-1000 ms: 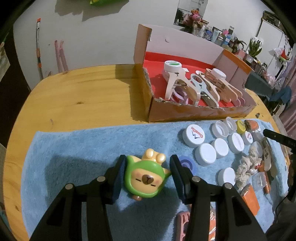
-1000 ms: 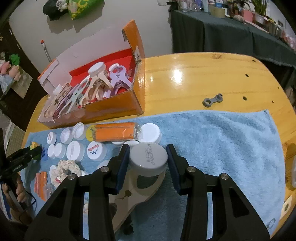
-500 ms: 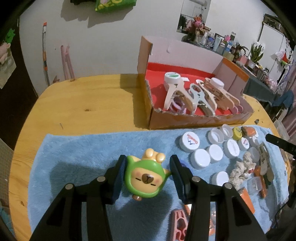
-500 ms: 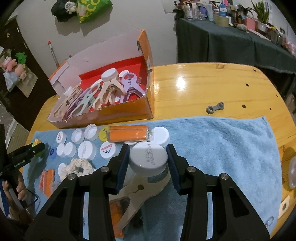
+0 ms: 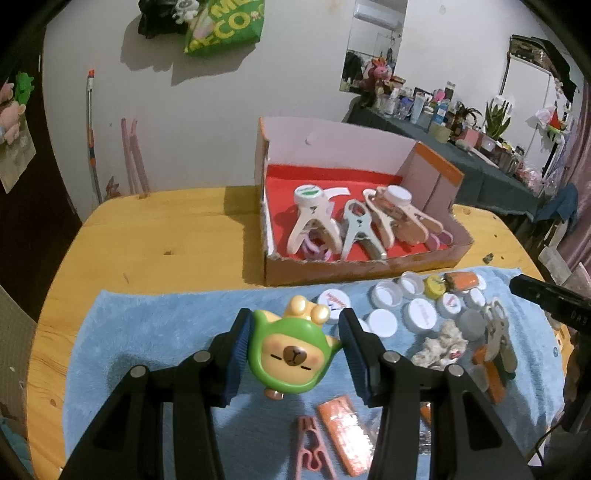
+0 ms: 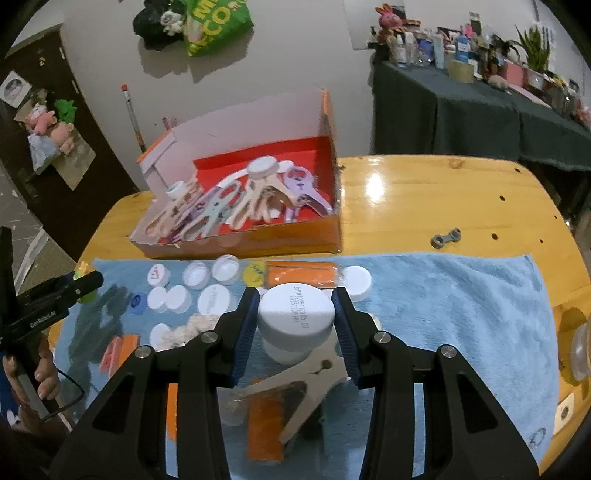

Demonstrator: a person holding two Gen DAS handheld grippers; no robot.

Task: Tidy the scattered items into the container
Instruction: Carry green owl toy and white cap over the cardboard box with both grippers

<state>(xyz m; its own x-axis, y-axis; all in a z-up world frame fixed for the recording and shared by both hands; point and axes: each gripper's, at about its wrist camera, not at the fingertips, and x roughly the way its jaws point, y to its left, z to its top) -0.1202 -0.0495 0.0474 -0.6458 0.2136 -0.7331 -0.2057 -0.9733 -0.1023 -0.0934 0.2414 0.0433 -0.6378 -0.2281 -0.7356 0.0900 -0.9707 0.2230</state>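
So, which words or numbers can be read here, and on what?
"GenRobot.AI": side of left tool.
"ECO": green bag on the wall, partly cut off.
Digits printed on white cap in right tool: too small to read.
Red logo on loose cap: blurred.

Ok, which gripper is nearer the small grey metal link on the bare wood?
Right. The right gripper hangs over the middle of the towel, with the grey link beyond its far edge to the right; the left gripper is near the towel's opposite end.

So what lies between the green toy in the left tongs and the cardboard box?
In the left wrist view, only blue towel and bare table separate the green toy from the cardboard box.
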